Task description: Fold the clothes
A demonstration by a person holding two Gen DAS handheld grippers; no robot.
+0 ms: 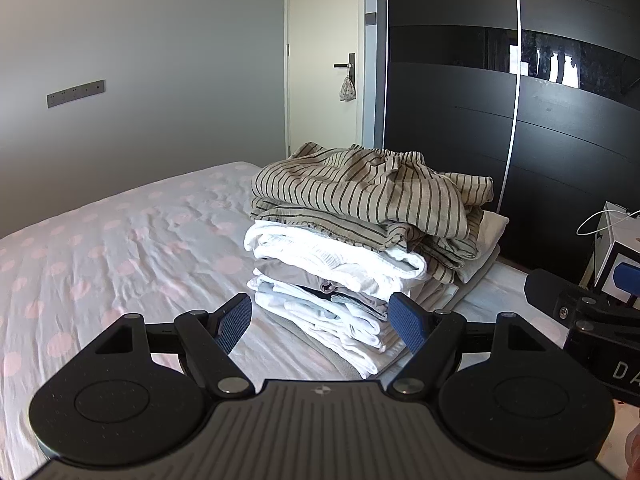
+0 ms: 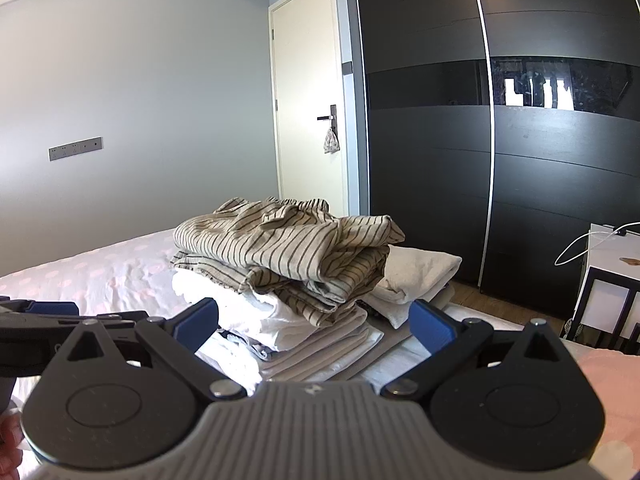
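Beyond your bed with its pink-dotted sheet stand a dark sliding wardrobe and a cream door with a small pouch hanging from the handle, while a white box sits off to the right. Your left gripper and right gripper both spread wide and hold nothing, side by side just short of the pile. The stack of folded clothes rests on the bed directly ahead, white and grey layers below and a rumpled striped garment on top.

Home bedroom: bed, wardrobe
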